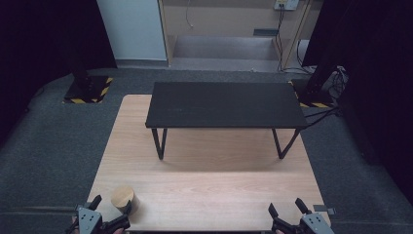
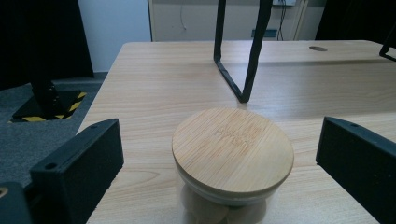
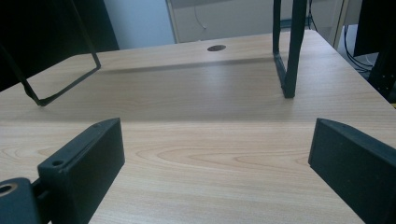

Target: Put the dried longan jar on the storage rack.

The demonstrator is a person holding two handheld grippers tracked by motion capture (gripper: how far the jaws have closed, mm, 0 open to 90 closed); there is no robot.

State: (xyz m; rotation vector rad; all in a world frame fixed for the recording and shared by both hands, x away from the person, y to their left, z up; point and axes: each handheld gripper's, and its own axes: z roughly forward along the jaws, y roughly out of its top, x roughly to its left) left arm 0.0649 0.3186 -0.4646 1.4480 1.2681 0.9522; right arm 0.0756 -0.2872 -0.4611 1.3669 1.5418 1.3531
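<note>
A small jar with a round bamboo lid (image 1: 123,197) stands near the front left corner of the wooden table (image 1: 209,185). My left gripper (image 1: 111,208) is open, its two jaws on either side of the jar (image 2: 232,156) without touching it; gaps show on both sides. At the front right edge my right gripper (image 1: 285,208) is open with bare tabletop (image 3: 205,154) between its jaws.
A low black shelf (image 1: 225,105) on thin metal legs (image 1: 159,144) stands across the far half of the table. Its legs (image 2: 243,51) rise just beyond the jar. Dark carpet surrounds the table, with stand bases and cables (image 1: 316,92) at the back.
</note>
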